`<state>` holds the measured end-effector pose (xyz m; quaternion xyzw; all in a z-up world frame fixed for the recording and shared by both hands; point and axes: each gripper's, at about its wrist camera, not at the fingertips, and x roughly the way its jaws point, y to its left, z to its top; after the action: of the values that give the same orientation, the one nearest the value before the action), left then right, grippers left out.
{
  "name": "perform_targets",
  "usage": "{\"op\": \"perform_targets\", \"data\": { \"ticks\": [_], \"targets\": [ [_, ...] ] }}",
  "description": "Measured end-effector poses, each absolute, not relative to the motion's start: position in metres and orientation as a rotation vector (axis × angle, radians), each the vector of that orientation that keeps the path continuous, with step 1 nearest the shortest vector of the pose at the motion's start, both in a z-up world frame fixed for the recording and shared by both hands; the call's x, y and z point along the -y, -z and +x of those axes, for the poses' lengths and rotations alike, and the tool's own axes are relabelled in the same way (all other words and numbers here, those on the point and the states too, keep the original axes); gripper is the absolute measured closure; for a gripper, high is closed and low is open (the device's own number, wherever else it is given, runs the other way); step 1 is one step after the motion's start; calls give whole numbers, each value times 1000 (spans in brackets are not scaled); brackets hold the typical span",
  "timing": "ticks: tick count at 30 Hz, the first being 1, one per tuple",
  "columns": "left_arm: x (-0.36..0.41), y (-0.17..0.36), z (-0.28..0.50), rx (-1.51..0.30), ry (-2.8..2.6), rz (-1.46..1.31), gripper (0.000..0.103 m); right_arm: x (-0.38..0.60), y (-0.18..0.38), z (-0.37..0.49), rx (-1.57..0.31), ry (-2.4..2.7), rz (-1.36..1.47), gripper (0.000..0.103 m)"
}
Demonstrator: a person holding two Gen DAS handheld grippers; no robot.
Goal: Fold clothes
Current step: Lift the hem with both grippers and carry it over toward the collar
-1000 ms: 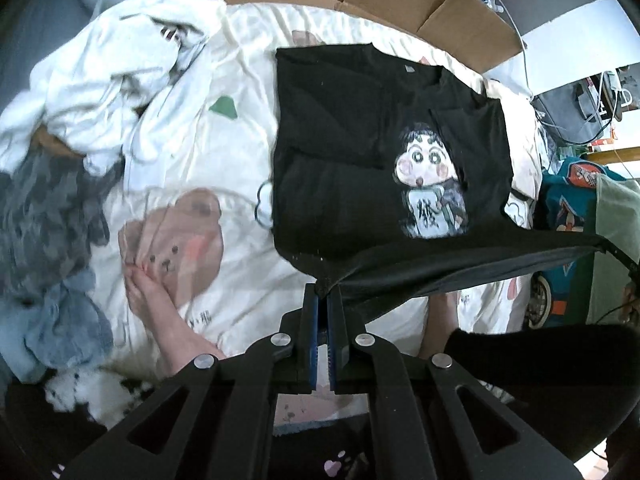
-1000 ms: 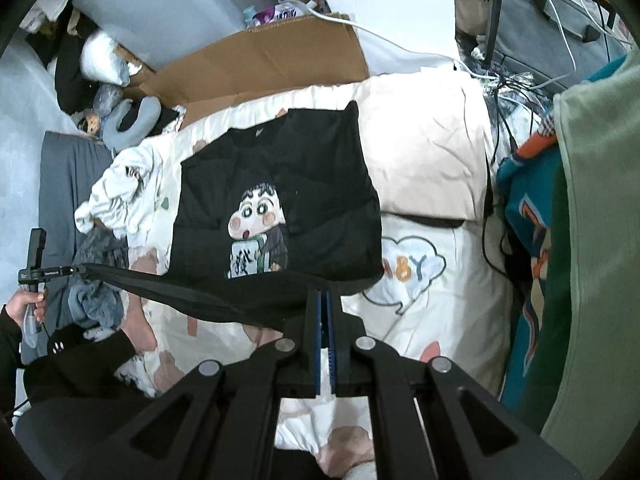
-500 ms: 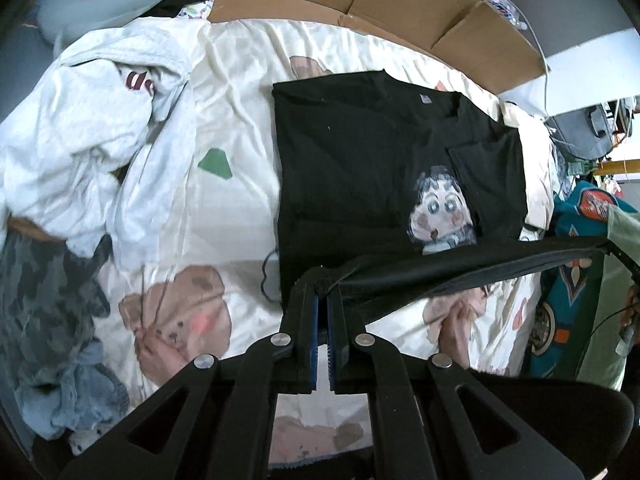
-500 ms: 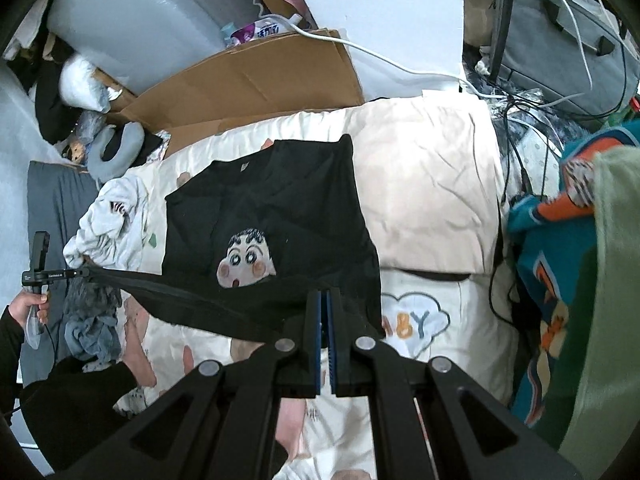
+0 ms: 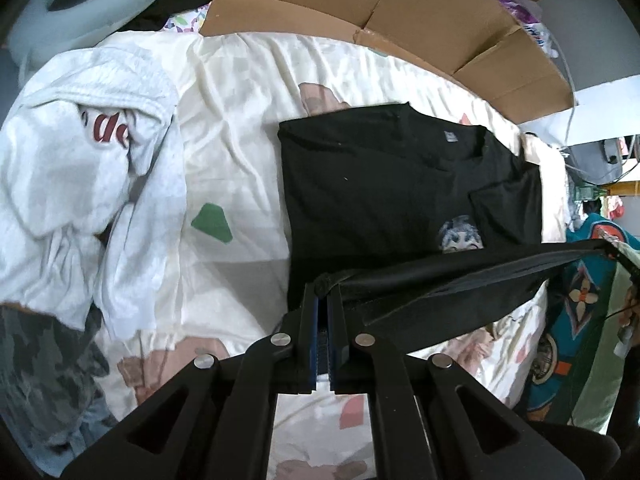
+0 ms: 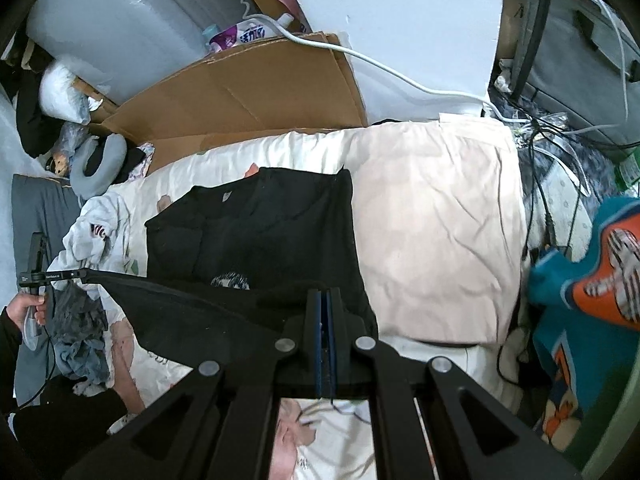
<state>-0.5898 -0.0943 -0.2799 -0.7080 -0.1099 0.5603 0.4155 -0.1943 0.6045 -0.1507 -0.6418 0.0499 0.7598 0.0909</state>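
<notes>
The black T-shirt (image 5: 392, 184) lies on the cream bed sheet (image 5: 236, 128) with its neck end toward the brown cardboard (image 5: 400, 8) at the far side, and its long way runs from there back toward the grippers. Its bottom edge is lifted off the bed and pulled tight into a straight band between the two grippers. The left gripper (image 5: 323, 292) tilts down at a slant and the right gripper (image 6: 322, 296) points down at the bed, and each one has its jaws pinched tight on a corner of that bottom edge.
</notes>
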Motion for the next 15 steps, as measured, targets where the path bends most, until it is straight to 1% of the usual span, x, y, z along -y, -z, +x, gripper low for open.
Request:
{"op": "perform_targets", "data": {
  "ticks": [10, 15],
  "targets": [
    [52, 316, -619, 254, -1433, -1805, 100, -626, 196, -230, -92, -2242, -1930, 101],
    [39, 323, -632, 260, -1445, -1806, 100, -633, 205, -244, -84, -2238, -1931, 101]
  ]
}}
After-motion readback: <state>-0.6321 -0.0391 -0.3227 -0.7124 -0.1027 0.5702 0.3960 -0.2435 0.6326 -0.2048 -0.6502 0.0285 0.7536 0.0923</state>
